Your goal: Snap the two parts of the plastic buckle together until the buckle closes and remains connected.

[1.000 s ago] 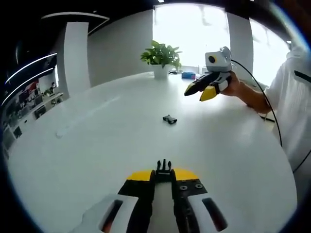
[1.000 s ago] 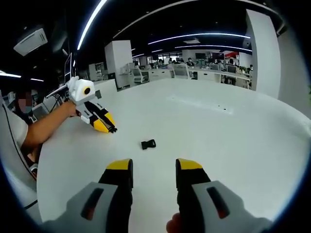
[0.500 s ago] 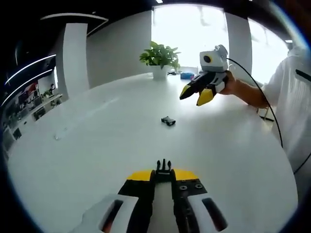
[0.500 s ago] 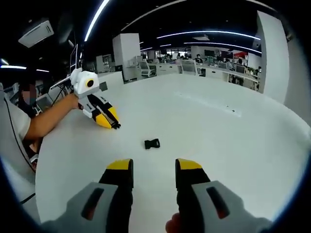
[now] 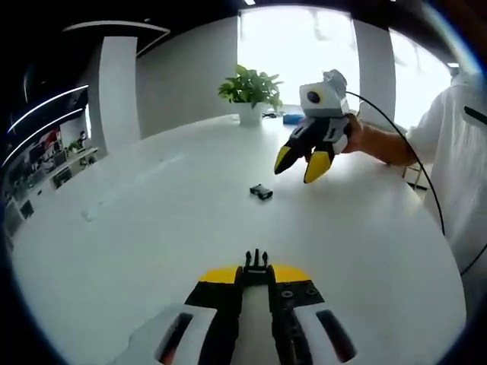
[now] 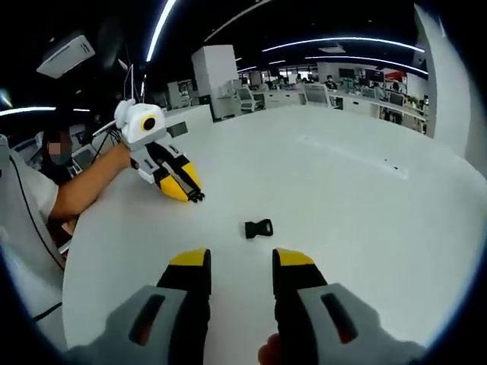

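Note:
My left gripper (image 5: 256,268) is shut on a black pronged buckle part (image 5: 256,261), whose prongs stick out past the yellow tips. The other black buckle part (image 5: 261,192) lies loose on the white table (image 5: 152,220) ahead. My right gripper (image 5: 299,160) hovers just beyond and right of it, jaws open and tilted down. In the right gripper view, my right gripper (image 6: 233,260) is open and empty, with the loose buckle part (image 6: 259,227) a short way ahead of its tips. The left gripper (image 6: 196,196) shows at left, holding its buckle part above the table.
A potted plant (image 5: 250,93) stands at the table's far edge, with a blue object (image 5: 294,118) beside it. A person's arm (image 5: 396,148) and a black cable (image 5: 415,167) run along the right. Office desks and chairs (image 6: 304,95) lie beyond the table.
My right gripper has come down and closer to the loose buckle part, tipping its jaws toward the table. The left gripper has stayed still with its part.

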A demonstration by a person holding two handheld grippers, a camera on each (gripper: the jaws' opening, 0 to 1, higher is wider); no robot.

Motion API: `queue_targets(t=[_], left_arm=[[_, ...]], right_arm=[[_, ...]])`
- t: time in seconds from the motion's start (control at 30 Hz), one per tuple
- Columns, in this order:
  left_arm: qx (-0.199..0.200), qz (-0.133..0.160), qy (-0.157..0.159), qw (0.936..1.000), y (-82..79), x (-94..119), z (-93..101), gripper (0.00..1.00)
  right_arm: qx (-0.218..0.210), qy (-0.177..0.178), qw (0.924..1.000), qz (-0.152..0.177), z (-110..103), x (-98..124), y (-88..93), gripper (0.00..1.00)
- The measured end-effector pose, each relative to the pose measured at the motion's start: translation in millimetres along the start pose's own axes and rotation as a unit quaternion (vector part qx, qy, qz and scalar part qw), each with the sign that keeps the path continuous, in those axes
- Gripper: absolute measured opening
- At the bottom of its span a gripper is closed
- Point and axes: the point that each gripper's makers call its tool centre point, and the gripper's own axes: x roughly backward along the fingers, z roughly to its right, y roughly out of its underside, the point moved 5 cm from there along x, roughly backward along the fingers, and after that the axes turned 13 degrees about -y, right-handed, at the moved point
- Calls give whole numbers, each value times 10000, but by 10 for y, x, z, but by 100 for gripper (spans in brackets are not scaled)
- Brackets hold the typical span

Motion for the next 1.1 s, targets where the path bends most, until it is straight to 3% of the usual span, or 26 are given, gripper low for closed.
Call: queue_targets(t=[1.1], left_arm=[[-55, 26, 26, 10000, -43, 16, 26, 12]], right_arm=[[94, -200, 9996, -183, -141, -296, -69, 27]])
